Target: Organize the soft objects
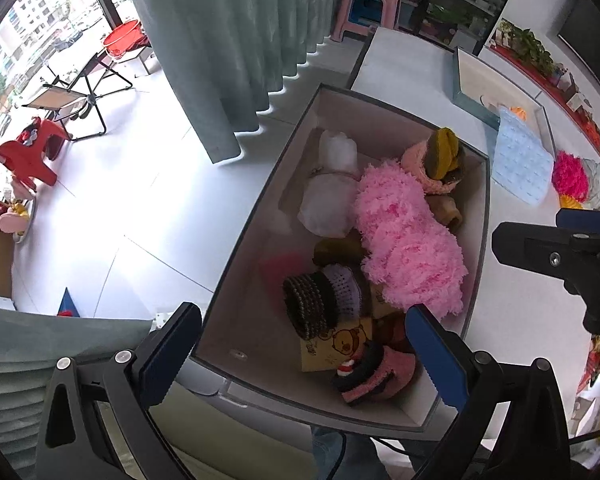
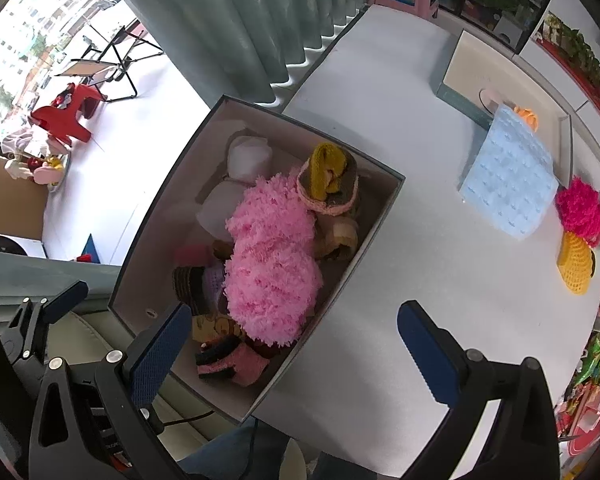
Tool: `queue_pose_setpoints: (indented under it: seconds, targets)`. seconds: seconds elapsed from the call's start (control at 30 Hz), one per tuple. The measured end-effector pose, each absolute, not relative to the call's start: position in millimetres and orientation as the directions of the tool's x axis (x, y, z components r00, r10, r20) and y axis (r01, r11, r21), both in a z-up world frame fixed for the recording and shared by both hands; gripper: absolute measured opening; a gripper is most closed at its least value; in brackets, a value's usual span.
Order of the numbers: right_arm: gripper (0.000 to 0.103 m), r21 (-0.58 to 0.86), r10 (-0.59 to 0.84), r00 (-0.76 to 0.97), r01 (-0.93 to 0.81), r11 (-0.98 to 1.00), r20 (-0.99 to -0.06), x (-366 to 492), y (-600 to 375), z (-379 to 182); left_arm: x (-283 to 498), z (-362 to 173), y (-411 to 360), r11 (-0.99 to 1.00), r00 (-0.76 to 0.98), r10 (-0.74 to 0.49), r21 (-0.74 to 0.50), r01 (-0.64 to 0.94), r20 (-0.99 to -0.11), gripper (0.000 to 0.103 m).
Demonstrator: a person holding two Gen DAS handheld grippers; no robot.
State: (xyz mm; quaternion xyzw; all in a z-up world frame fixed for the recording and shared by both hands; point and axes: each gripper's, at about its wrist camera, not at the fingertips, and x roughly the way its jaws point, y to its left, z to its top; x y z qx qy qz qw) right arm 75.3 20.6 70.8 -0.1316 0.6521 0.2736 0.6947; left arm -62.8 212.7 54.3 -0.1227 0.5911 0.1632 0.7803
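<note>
Both claws hang empty above the white surface (image 2: 380, 264), each with its blue-padded fingers spread wide apart. The left claw (image 1: 304, 344) hovers over the near end of an open grey box (image 1: 485, 216) that sits at the surface's edge beside the curtain (image 1: 228, 40); one of its fingers lies outside the box's left wall and the other is over the box's inside. The right claw (image 2: 296, 344) is over the same box's near right corner (image 2: 396, 180), one finger above the box and the other above bare surface. The box is packed with soft things: a fluffy pink piece (image 1: 408, 236) lies along the middle on top of the pile, two white bundles (image 1: 332, 184) sit to its left at the far end, a knitted pink and yellow item (image 1: 440, 164) rests at the far right corner, a dark knitted roll with a lilac band (image 1: 320, 304) is near the front, and a pink and black knitted piece (image 1: 372, 376) lies at the near end, by a yellow card with a cartoon bear (image 1: 336, 344). Well apart from the box, on the far right of the surface, a light blue cloth (image 2: 508, 184) drapes over the rim of a shallow tray (image 2: 460, 100), with a bright magenta pompom (image 2: 580, 208) and a yellow knitted piece (image 2: 576, 268) just beside it.
</note>
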Motion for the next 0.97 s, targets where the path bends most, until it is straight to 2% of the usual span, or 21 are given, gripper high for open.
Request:
queue_pose_setpoints:
  seconds: [0.77,0.97]
  targets:
    - [0.103,0.18,0.193,-0.027,-0.511,0.84,-0.981,73.7,43.5,53.4,-60.5,39.0,233.0,0.939,0.204,0.089,0.013,-0.344,-0.975,0.103]
    - [0.103,0.186,0.196,-0.033,-0.502,0.845,-0.98,70.4,48.7,50.4,-62.8,42.9,243.4,0.93,0.242,0.032,-0.06,-0.361,-0.97,0.103]
